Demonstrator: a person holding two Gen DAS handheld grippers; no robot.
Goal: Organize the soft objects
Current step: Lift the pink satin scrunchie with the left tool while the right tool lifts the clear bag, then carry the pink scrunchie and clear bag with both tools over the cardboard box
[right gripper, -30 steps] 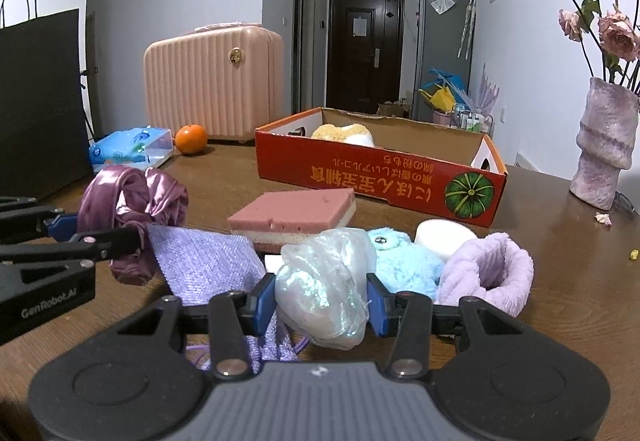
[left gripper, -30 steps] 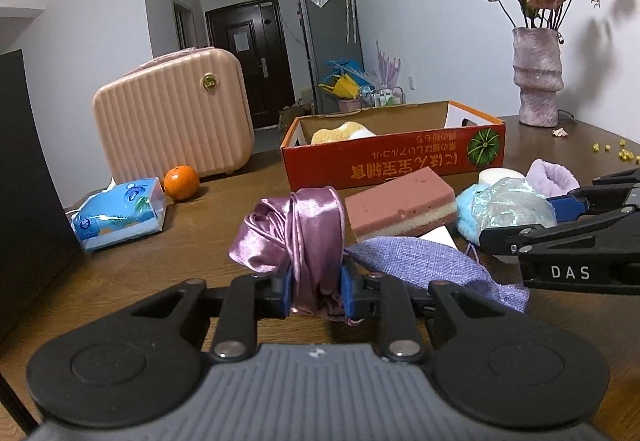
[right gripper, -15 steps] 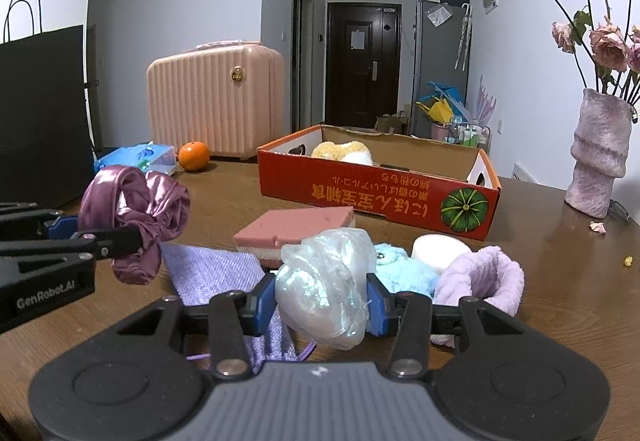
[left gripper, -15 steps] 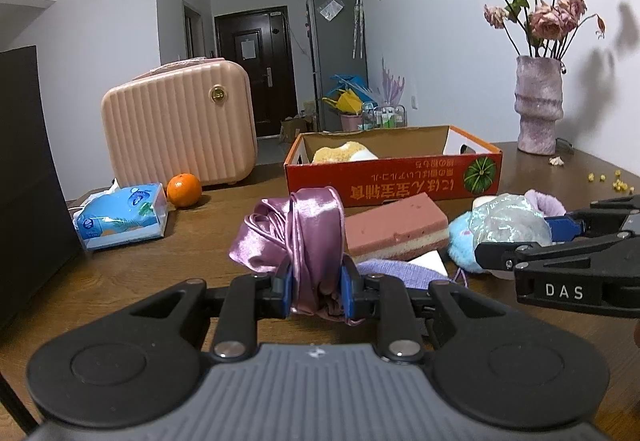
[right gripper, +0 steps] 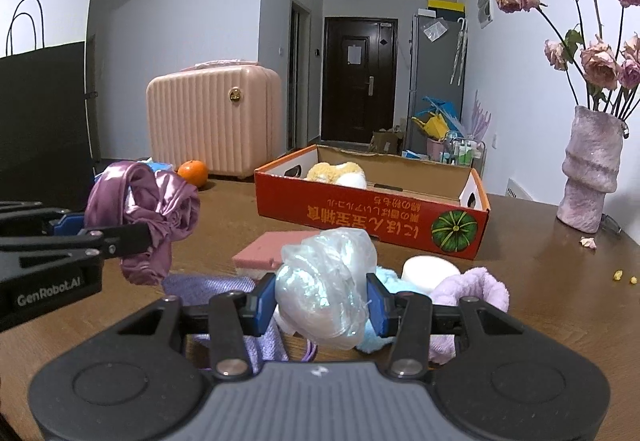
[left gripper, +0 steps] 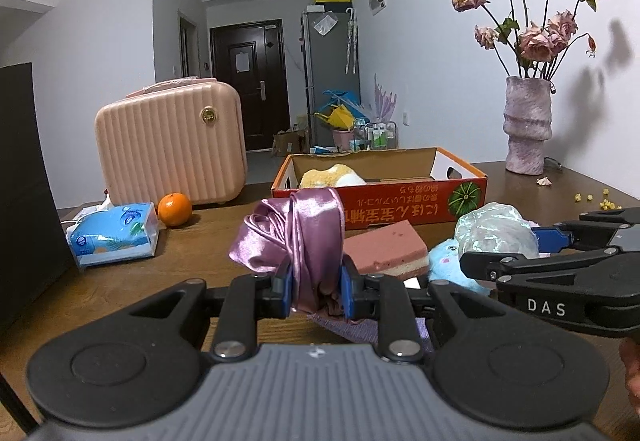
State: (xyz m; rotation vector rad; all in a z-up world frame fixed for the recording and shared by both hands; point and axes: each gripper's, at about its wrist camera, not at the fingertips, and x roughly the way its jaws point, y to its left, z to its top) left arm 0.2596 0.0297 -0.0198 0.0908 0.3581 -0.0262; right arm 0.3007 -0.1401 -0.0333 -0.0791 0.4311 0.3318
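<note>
My left gripper [left gripper: 316,291] is shut on a purple satin scrunchie [left gripper: 304,237], held above the wooden table; from the right wrist view the scrunchie [right gripper: 148,209] hangs at the left. My right gripper [right gripper: 322,307] is shut on an iridescent white-blue scrunchie [right gripper: 326,281], which also shows in the left wrist view [left gripper: 496,231]. On the table below lie a lilac cloth [right gripper: 208,287], a pink sponge [left gripper: 384,249], a blue plush toy [left gripper: 450,261], a white round pad [right gripper: 428,271] and a lavender fuzzy band [right gripper: 476,287]. Beyond them stands the red cardboard box [right gripper: 372,215] with a yellow plush [right gripper: 334,171] inside.
A pink ribbed case [left gripper: 172,145], an orange [left gripper: 174,209] and a tissue pack [left gripper: 114,235] sit at the left. A black bag [right gripper: 40,117] stands at the far left. A vase of dried roses [right gripper: 592,173] stands at the right, with fallen petals near it.
Both grippers have risen with their scrunchies; the left one lifted the purple scrunchie higher off the lilac cloth. The items on the table have not moved.
</note>
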